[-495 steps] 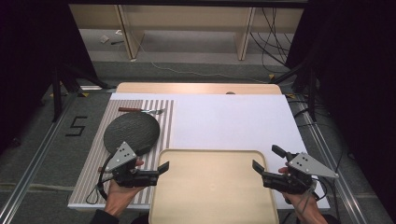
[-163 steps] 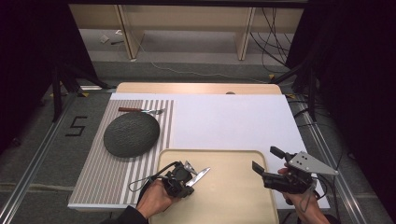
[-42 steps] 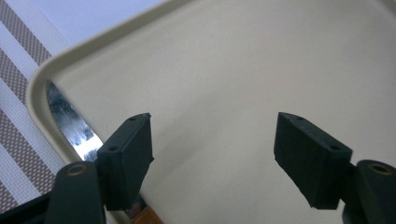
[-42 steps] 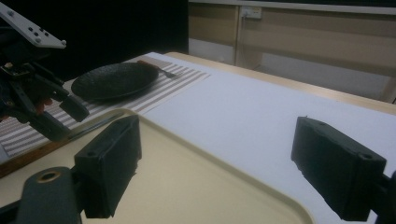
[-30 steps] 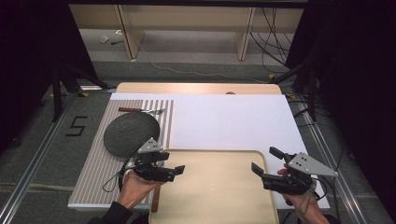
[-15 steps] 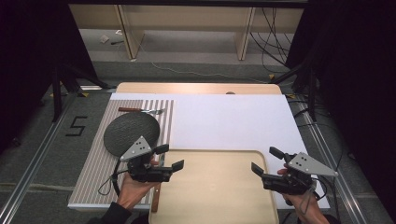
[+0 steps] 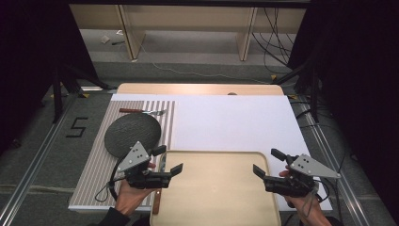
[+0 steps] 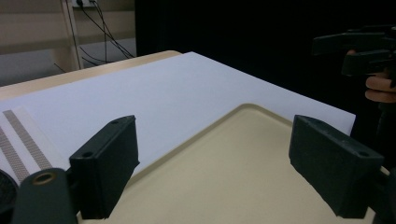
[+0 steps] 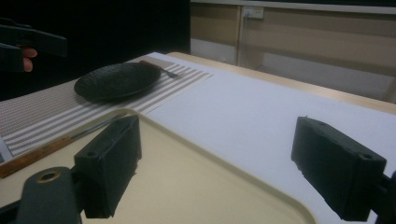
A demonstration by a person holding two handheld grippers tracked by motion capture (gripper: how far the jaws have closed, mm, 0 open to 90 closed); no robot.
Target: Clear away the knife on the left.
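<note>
Hand-held gripper now farther left

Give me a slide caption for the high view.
Two open grippers, left gripper and right gripper, hover over a beige tray.

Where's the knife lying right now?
In the high view the knife lies on the striped mat, along the tray's left edge, just under the left gripper.

Left gripper: black body, grey three-cornered plate with dark screw dots, black cable looping behind. Right gripper matches: same plate, blocky black jaws with small holes.
</note>
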